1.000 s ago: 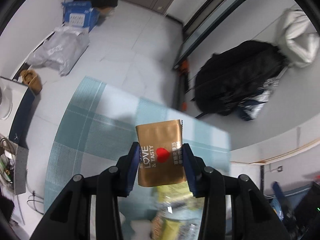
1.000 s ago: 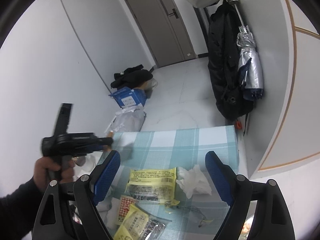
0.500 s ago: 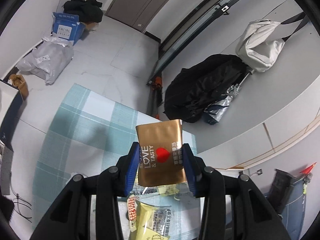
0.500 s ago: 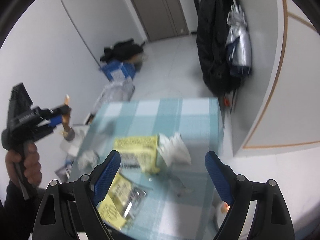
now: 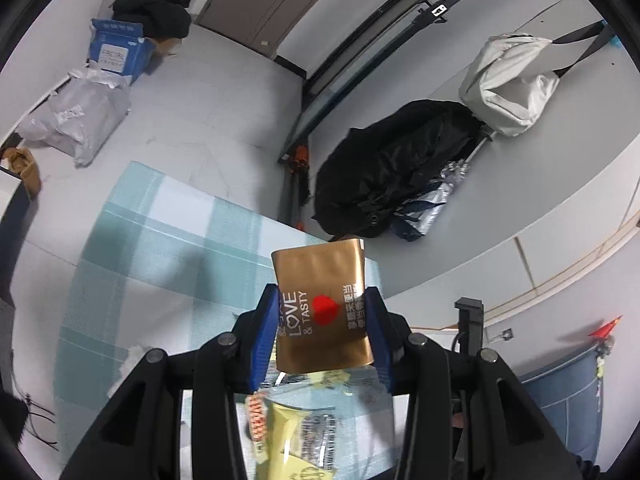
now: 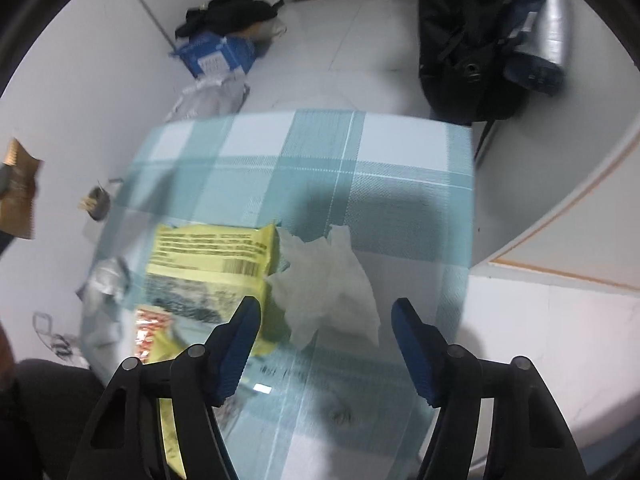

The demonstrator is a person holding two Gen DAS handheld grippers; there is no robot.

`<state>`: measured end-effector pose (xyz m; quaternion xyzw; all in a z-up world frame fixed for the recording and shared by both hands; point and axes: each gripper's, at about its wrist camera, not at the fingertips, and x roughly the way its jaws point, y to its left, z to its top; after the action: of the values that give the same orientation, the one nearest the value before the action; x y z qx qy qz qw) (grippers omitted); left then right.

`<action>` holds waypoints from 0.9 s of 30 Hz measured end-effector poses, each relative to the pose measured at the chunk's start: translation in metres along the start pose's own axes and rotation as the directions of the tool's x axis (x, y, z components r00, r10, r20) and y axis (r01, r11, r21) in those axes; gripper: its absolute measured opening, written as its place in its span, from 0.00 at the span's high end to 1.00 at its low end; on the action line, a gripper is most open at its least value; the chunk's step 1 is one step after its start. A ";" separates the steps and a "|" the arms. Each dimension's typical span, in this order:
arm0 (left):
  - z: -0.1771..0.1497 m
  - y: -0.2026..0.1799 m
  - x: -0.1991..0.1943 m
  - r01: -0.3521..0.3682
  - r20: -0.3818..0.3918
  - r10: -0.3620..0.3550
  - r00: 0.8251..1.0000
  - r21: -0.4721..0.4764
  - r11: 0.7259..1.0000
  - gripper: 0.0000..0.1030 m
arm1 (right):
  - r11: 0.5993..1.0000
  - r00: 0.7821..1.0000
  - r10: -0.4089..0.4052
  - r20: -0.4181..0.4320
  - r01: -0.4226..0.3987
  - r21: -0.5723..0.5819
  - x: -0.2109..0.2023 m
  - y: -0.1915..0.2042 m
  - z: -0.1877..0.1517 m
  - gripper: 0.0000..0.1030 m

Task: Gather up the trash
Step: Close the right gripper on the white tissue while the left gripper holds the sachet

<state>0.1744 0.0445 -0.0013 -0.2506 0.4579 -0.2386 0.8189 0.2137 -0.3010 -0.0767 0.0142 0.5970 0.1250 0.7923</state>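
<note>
My left gripper (image 5: 322, 320) is shut on a gold "LOVE & TASTY" snack packet (image 5: 322, 304) and holds it up above the table with the blue checked cloth (image 5: 168, 248). The same packet (image 6: 18, 196) shows at the far left of the right wrist view. My right gripper (image 6: 326, 322) is open and empty, just above a crumpled white tissue (image 6: 326, 280). A yellow wrapper (image 6: 212, 256) lies left of the tissue. More yellow and red wrappers (image 5: 288, 428) lie under the left gripper.
A black backpack (image 5: 384, 168) and a folded umbrella (image 6: 540, 44) lean by the wall beyond the table. A blue box (image 5: 118, 50), grey bags (image 5: 76, 116) and dark clothes lie on the floor at the far left. The table's right edge (image 6: 470, 200) is close.
My right gripper has tilted down and moved closer to the table, over the tissue. My left gripper still holds the gold packet while its view has swung and steadied.
</note>
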 end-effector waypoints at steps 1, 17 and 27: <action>-0.001 0.001 -0.001 0.000 0.001 0.000 1.000 -0.005 1.000 0.64 | 1.000 1.000 -0.013 -0.004 0.013 -0.010 0.005 0.001 0.002 0.37; -0.004 -0.013 -0.003 -0.091 0.031 0.088 0.996 0.085 0.992 0.64 | 0.997 0.999 -0.040 0.033 0.042 -0.065 0.016 0.013 0.000 0.74; -0.004 -0.014 -0.003 -0.071 0.034 0.069 0.997 0.073 0.995 0.64 | 1.000 0.993 0.003 0.115 -0.001 -0.023 -0.014 0.017 0.000 0.75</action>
<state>0.1672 0.0355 0.0077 -0.2075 0.4442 -0.2225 0.8427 0.2066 -0.2874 -0.0607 0.0129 0.5489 0.1315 0.8254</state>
